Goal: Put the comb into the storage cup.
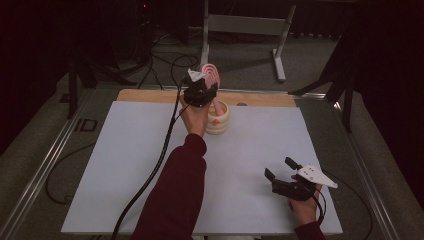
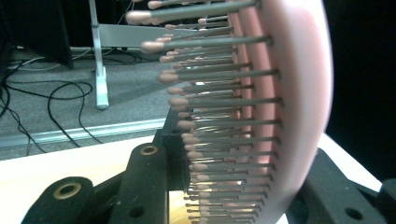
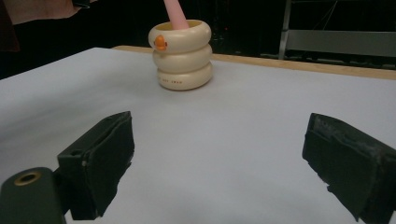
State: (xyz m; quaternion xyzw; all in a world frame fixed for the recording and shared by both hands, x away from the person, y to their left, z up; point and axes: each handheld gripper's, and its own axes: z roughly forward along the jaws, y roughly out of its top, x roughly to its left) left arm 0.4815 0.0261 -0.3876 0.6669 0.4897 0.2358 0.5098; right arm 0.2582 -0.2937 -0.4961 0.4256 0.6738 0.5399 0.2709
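Note:
A pink hairbrush [image 1: 212,73] stands upright with its handle down inside a cream, ring-shaped holder [image 1: 219,121] that has a small orange mark, at the back middle of the table. My left gripper [image 1: 206,85] is shut on the brush head. In the left gripper view the bristles and pink back of the hairbrush [image 2: 261,107] sit between the two black jaws of the left gripper [image 2: 233,186]. My right gripper [image 1: 279,167] rests open near the front right with nothing in it. In the right gripper view the right gripper [image 3: 219,158] faces the holder [image 3: 181,56] and the pink handle [image 3: 175,14].
A white sheet [image 1: 125,165] covers the table, and a wooden strip [image 1: 150,95] shows along the back edge. A grey metal stand [image 1: 245,25] and black cables [image 1: 165,60] lie on the floor behind. Metal rails [image 1: 45,165] run down both table sides.

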